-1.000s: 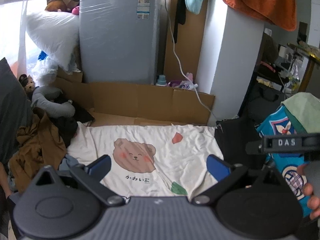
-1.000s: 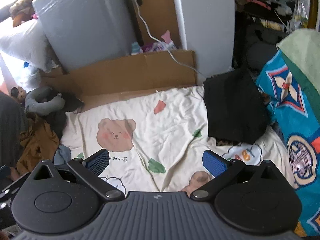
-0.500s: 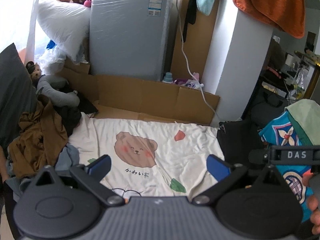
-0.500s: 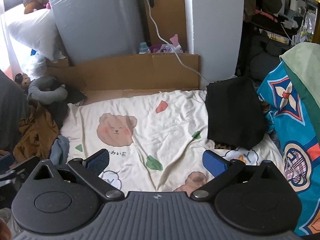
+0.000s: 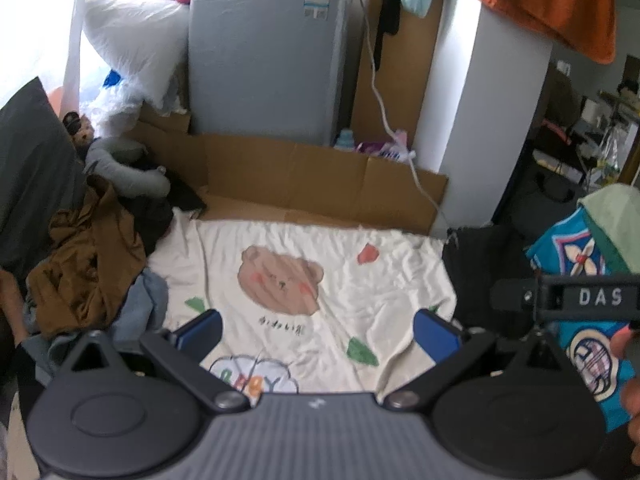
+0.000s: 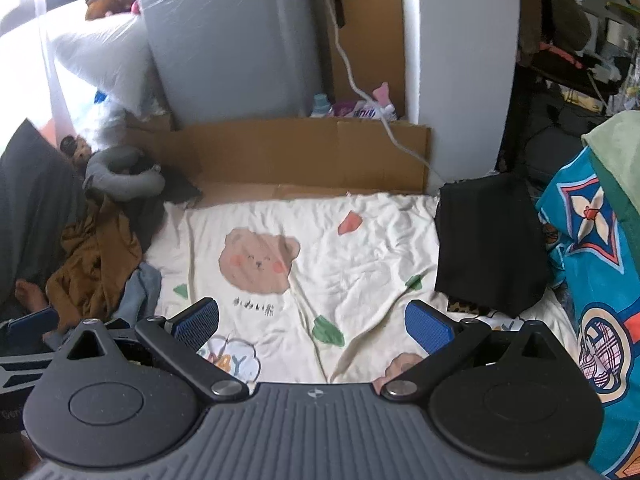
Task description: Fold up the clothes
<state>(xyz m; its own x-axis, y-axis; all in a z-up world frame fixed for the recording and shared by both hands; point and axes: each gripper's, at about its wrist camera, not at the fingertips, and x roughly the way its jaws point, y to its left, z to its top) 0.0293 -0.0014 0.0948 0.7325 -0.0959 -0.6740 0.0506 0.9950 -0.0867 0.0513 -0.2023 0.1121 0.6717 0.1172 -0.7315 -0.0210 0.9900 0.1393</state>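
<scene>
A heap of unfolded clothes lies at the left: a brown garment (image 5: 86, 264) (image 6: 94, 264) over a blue-grey one (image 5: 142, 300) (image 6: 140, 288). A folded black garment (image 6: 490, 240) (image 5: 478, 268) rests on the right side of the cream bear-print sheet (image 5: 320, 276) (image 6: 316, 248). My left gripper (image 5: 318, 332) hovers open over the sheet's near part, holding nothing. My right gripper (image 6: 312, 324) is open too, empty, above the sheet and left of the black garment. The right tool's body shows at the right edge of the left wrist view.
A cardboard wall (image 5: 320, 176) and a grey appliance (image 5: 268, 48) stand behind the sheet. A white pillar (image 6: 456, 60) with a hanging cable is at back right. A blue patterned blanket (image 6: 592, 280) borders the right. A grey plush (image 5: 124, 172) and dark cushion (image 5: 28, 168) sit left.
Both grippers have pulled back and risen slightly, so more of the sheet and the clothes heap shows. Jaws stay open and empty.
</scene>
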